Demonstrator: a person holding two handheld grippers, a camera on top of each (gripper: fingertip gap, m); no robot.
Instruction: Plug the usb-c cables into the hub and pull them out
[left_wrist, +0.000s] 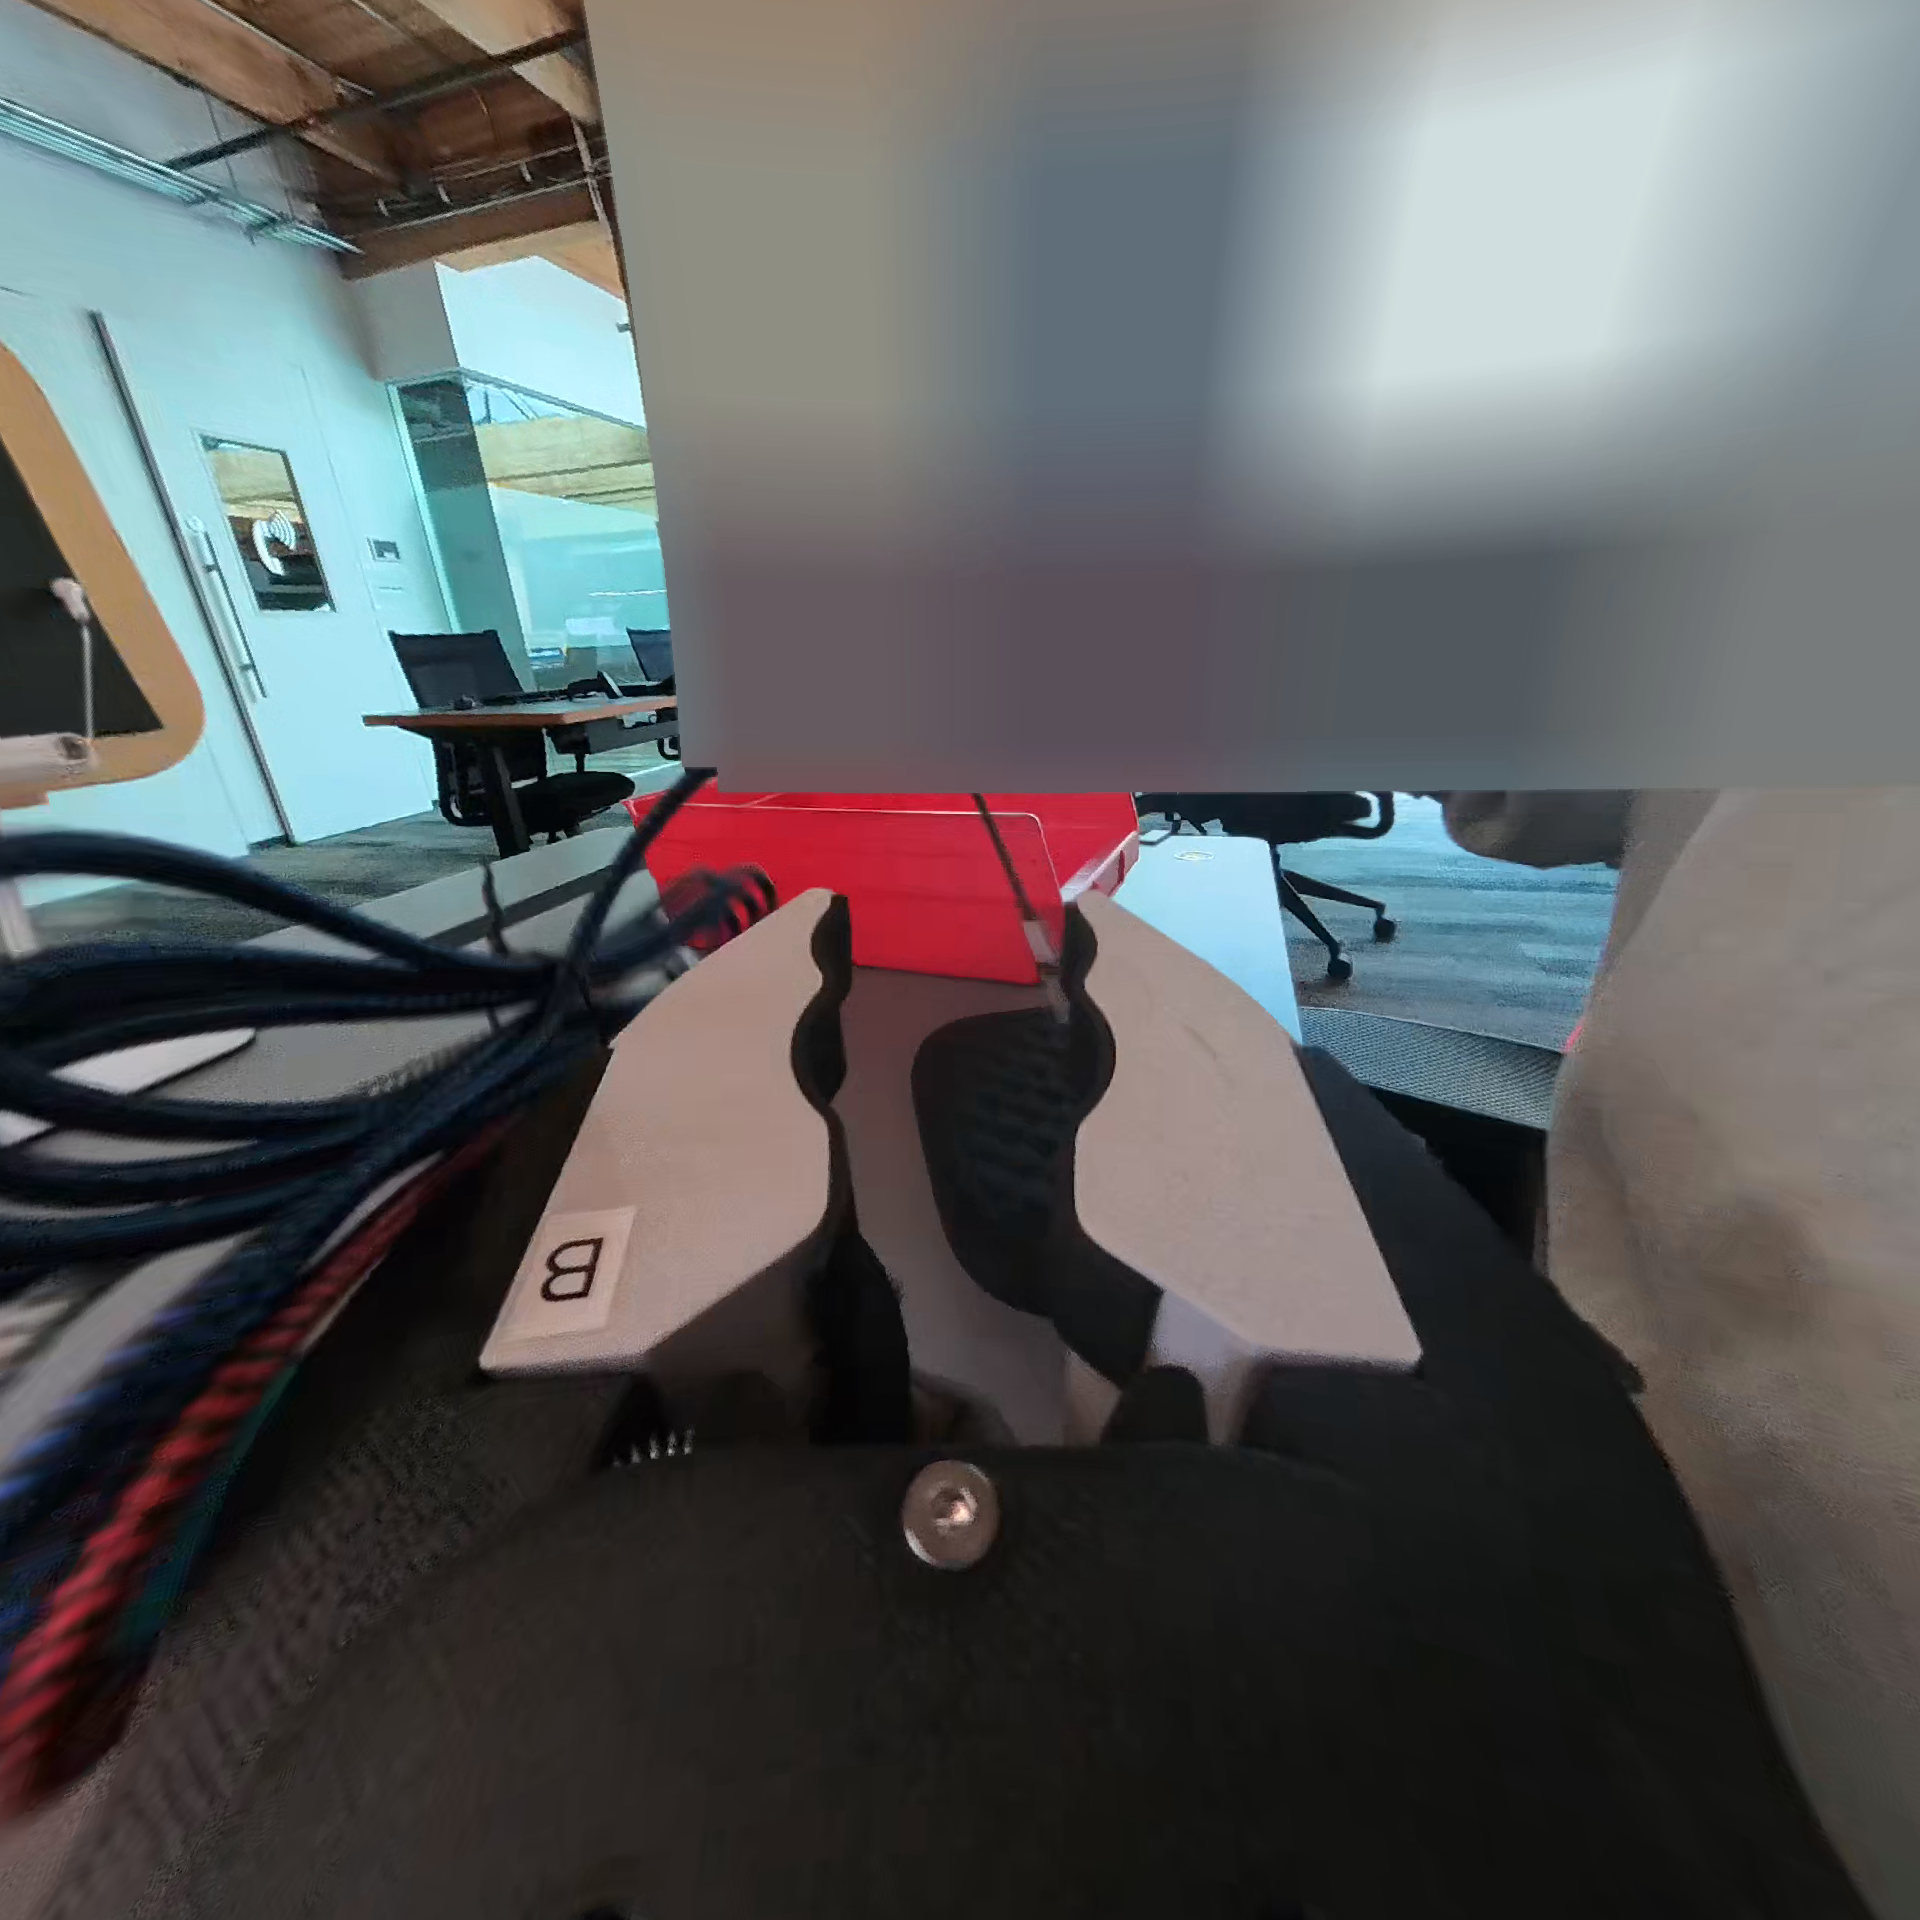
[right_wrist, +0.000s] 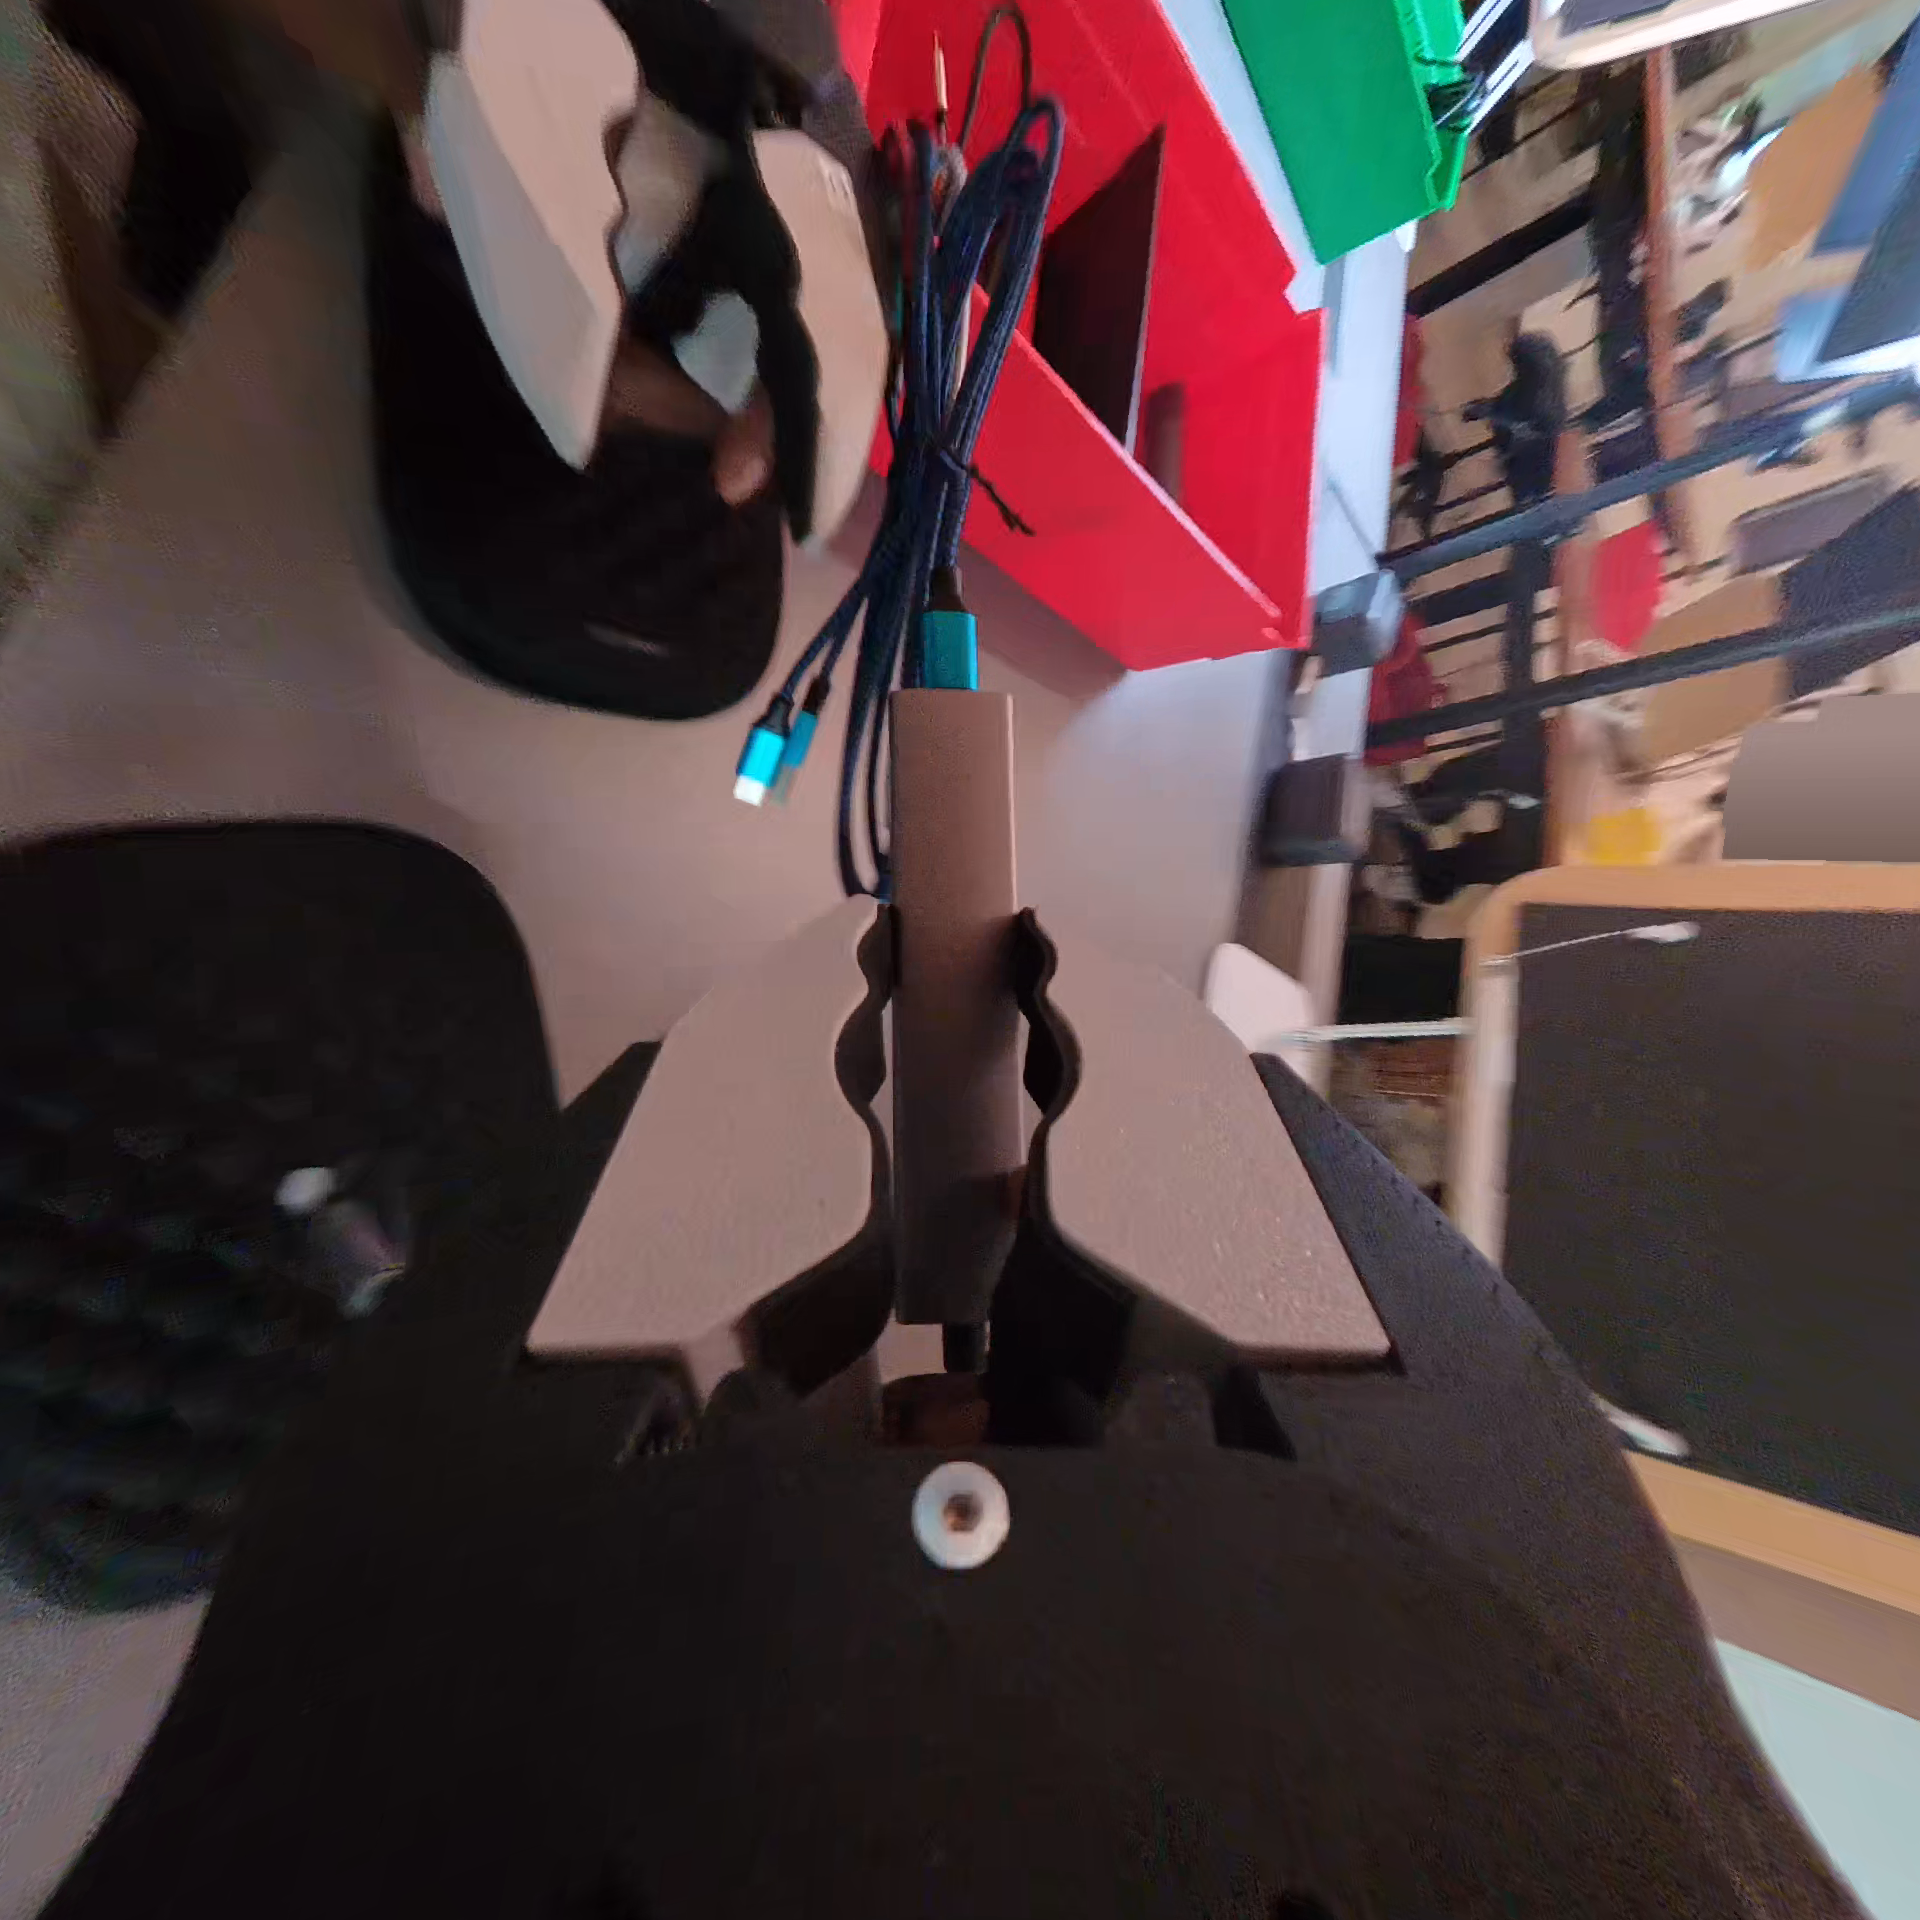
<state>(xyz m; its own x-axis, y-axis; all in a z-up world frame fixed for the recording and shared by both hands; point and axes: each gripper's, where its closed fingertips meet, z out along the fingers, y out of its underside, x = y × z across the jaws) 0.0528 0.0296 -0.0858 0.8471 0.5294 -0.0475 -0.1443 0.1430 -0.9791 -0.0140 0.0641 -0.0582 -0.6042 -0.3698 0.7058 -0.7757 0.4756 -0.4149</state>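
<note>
My right gripper (right_wrist: 956, 925) is shut on the grey bar-shaped hub (right_wrist: 951, 831) and holds it pointing away from me above the table. A teal usb-c plug (right_wrist: 948, 649) sits in the hub's far end. Two more teal plugs (right_wrist: 774, 753) hang loose to its left. Their dark blue braided cables (right_wrist: 971, 312) run up towards the red bin. My left gripper (left_wrist: 956, 925) has its jaws apart with nothing clamped. A thin dark cable (left_wrist: 1013, 883) touches its right fingertip (left_wrist: 1081, 935). It also shows blurred in the right wrist view (right_wrist: 665, 260), left of the cable bundle.
A red bin (left_wrist: 914, 883) stands just beyond the left gripper, also in the right wrist view (right_wrist: 1122, 468), with a green bin (right_wrist: 1351, 104) behind. A bundle of blue and red braided cables (left_wrist: 260, 1091) crosses on the left. A person's grey sleeve (left_wrist: 1714, 1299) is at right.
</note>
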